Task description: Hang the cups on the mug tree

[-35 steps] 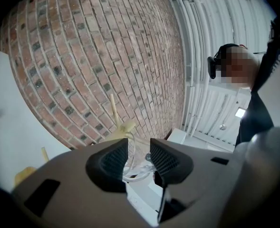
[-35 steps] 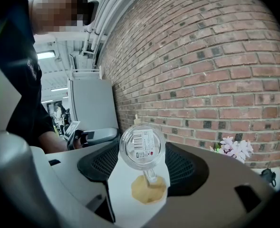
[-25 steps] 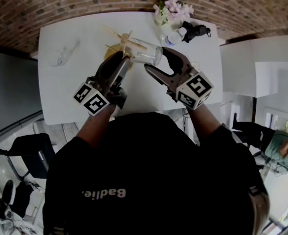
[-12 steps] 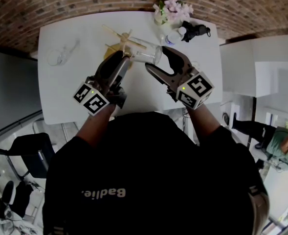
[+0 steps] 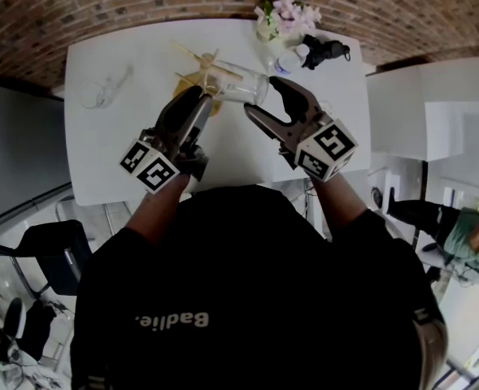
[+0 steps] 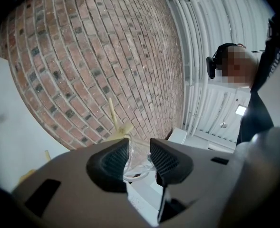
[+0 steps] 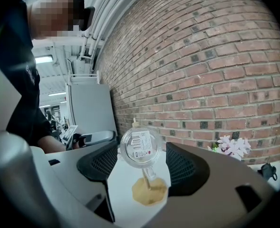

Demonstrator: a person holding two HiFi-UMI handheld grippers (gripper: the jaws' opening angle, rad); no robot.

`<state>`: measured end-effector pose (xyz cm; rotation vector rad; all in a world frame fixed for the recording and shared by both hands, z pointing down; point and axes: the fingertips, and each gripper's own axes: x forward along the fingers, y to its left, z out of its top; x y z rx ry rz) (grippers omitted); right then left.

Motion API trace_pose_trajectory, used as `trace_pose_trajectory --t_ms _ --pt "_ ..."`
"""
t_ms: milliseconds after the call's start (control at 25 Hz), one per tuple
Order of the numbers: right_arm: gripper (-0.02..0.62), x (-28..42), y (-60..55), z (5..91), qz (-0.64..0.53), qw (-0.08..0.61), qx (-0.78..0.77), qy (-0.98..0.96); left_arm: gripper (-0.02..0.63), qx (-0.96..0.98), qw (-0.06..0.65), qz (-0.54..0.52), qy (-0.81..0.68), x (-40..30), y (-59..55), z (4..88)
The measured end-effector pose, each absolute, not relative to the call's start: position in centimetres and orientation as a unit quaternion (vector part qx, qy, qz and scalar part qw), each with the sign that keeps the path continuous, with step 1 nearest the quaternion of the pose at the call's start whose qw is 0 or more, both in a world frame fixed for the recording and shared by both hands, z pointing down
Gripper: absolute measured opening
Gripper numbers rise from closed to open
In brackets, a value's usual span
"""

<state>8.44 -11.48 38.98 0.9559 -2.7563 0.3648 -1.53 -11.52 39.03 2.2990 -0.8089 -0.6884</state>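
A clear glass cup (image 5: 241,86) lies sideways in the air beside the wooden mug tree (image 5: 197,65) at mid-table. In the right gripper view its labelled bottom (image 7: 140,146) faces me and its handle points down over the tree's round base (image 7: 149,192). My right gripper (image 5: 261,97) is open, its pads on either side of the cup without touching it. My left gripper (image 5: 209,98) comes in from the left, at the cup's mouth. In the left gripper view its jaws (image 6: 138,152) are nearly closed on clear glass (image 6: 139,167). A second clear cup (image 5: 101,94) lies on the table at the left.
The white table (image 5: 133,153) stands against a brick wall. At its far right are a vase of pink flowers (image 5: 284,15), a small bottle (image 5: 292,60) and a black object (image 5: 328,51). Tree pegs (image 5: 186,53) stick out to the left. A seated person (image 5: 471,246) is off at the right.
Almost nothing: the cup and both grippers have crept a little toward the far side of the table. The right jaws stay open round the cup.
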Motion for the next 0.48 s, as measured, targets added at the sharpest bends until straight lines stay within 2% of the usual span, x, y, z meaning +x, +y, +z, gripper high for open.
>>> trace_pose_trajectory --t_ms 480 --pt "0.313 9.4 -10.4 37.4 0.114 0.079 0.339 -0.931 0.13 0.871 0.282 -0.219 -0.337 -3.7 -9.6 38.7"
